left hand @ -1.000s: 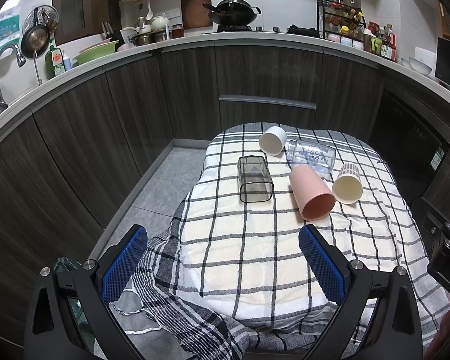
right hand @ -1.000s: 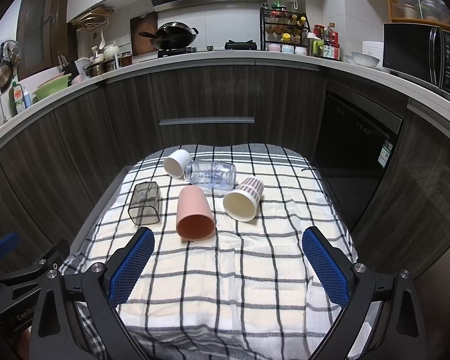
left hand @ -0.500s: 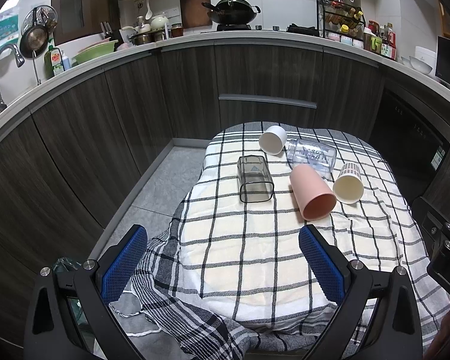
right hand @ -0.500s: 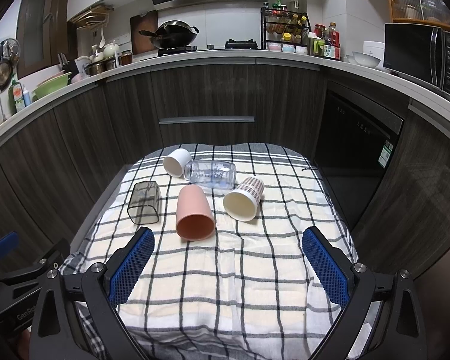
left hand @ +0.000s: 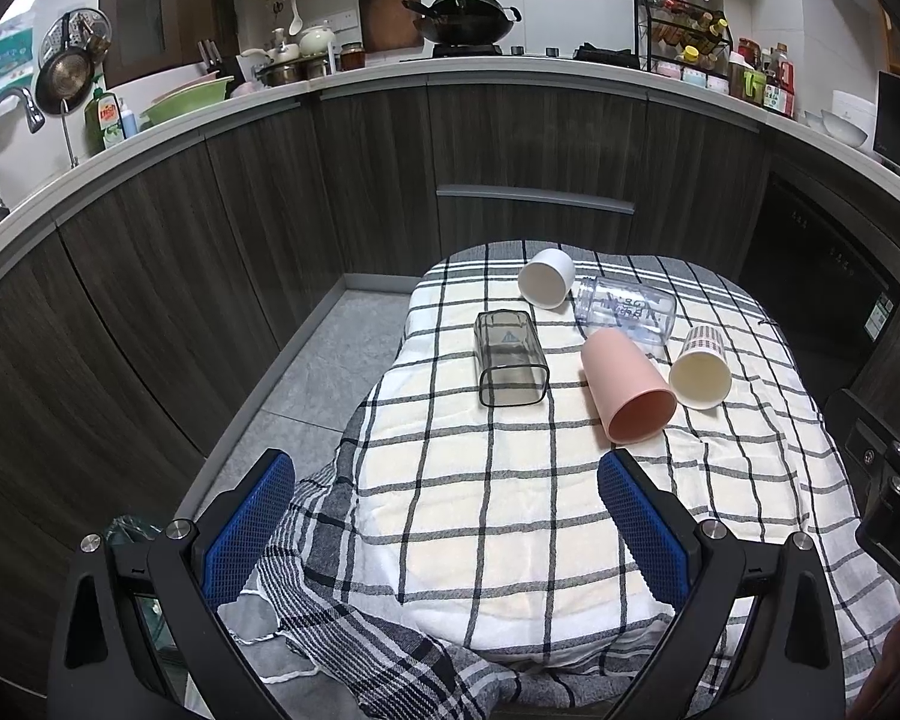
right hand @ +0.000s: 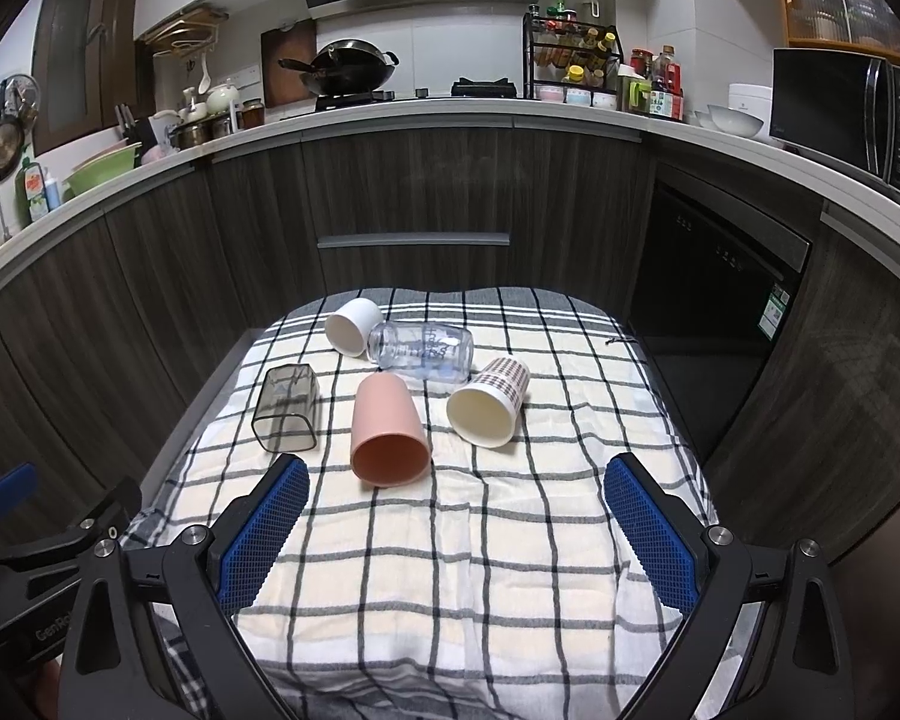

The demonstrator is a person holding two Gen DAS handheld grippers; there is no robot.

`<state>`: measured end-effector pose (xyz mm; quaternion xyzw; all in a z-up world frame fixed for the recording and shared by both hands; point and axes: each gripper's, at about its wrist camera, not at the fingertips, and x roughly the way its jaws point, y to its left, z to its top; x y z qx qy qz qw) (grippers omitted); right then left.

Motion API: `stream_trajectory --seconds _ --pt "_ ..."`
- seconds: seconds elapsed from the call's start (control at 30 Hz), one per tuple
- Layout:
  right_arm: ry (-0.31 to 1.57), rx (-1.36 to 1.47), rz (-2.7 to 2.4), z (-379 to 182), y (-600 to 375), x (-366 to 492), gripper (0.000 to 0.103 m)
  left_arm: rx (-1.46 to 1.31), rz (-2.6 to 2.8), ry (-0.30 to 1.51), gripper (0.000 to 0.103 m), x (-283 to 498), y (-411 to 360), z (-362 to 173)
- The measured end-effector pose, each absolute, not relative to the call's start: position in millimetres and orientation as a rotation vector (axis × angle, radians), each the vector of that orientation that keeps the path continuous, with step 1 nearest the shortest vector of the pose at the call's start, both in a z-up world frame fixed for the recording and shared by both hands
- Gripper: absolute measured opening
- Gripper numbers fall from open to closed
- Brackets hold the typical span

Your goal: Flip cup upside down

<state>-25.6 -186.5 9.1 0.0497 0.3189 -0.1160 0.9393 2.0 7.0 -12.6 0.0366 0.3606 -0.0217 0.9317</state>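
Several cups lie on their sides on a checked cloth over a small table. A pink cup has its mouth toward me. A dark smoky square cup lies to its left. A plaid paper cup lies to its right. A white cup and a clear glass jar lie behind. My left gripper and right gripper are both open and empty, hovering over the near part of the cloth, short of the cups.
Dark wood kitchen cabinets curve around the table, with a countertop holding a wok, a spice rack and a microwave. A grey tiled floor lies left of the table. The cloth hangs rumpled off the near left corner.
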Motion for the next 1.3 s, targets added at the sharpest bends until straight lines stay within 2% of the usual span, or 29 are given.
stream_trajectory --seconds 0.73,1.3 --pt "0.625 0.071 -0.244 -2 -199 49 0.100 0.049 -0.066 0.740 0.103 86 -11 -18" --pt "0.668 0.030 -0.282 -33 -219 129 0.100 0.051 -0.073 0.839 0.103 185 -42 -70"
